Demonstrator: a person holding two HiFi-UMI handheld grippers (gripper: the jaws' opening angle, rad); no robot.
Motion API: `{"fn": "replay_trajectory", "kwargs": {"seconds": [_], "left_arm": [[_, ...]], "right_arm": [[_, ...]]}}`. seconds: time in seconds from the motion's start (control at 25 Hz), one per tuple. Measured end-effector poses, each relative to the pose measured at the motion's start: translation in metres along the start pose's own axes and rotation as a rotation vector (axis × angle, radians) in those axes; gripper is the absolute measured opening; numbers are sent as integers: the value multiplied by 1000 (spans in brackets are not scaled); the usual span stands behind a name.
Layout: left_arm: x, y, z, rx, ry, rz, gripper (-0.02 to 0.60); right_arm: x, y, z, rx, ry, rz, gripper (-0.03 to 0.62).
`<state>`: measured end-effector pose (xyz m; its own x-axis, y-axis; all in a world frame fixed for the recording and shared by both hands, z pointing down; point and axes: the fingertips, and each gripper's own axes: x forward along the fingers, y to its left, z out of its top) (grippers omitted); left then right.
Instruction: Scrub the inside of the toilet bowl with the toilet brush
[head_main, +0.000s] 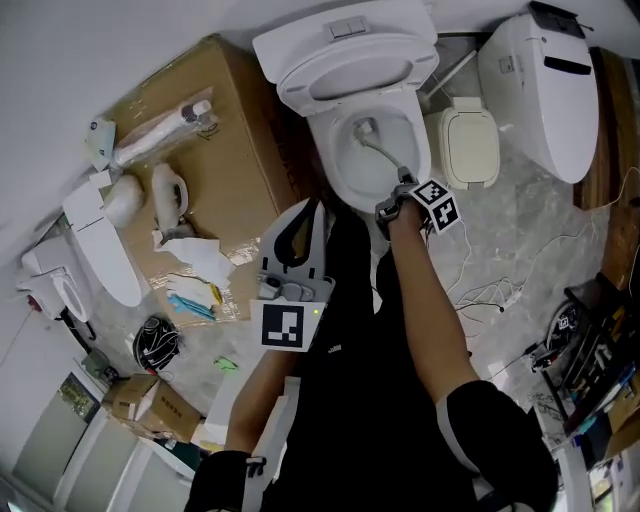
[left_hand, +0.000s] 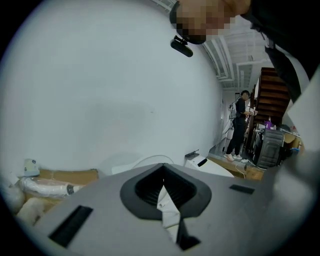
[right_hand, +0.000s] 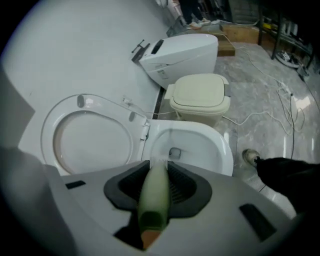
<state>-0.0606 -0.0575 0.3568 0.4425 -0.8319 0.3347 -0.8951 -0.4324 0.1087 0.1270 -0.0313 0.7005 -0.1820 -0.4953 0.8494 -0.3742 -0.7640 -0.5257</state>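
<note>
A white toilet stands with its seat and lid raised and its bowl open. My right gripper hangs at the bowl's near rim, shut on the pale green handle of the toilet brush. The handle slants down into the bowl, and the brush head lies near the drain. In the right gripper view the white bristles show just beyond the jaws, above the bowl. My left gripper is held close to the person's body and is shut, with nothing in it.
A cardboard box with wrapped parts stands left of the toilet. A cream lidded bin and a second toilet sit to the right. Cables trail over the marble floor. Another person stands far off.
</note>
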Motion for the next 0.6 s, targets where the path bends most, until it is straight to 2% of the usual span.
{"fn": "replay_trajectory", "kwargs": {"seconds": [0.16,0.32,0.44,0.6], "left_arm": [[15,12,-18,-21,11,9,8],[17,18,-28,-50,11,7,8],[13,20,-34,-67,17,4,8],[7,22,-39,-74,21,7,8]], "right_arm": [[32,-7,-7,158,-26,-33,120],[48,2,-20,254,-23,-9,120],[55,11,-40,246,26,1,120],[56,14,-64,178,85,7,120]]}}
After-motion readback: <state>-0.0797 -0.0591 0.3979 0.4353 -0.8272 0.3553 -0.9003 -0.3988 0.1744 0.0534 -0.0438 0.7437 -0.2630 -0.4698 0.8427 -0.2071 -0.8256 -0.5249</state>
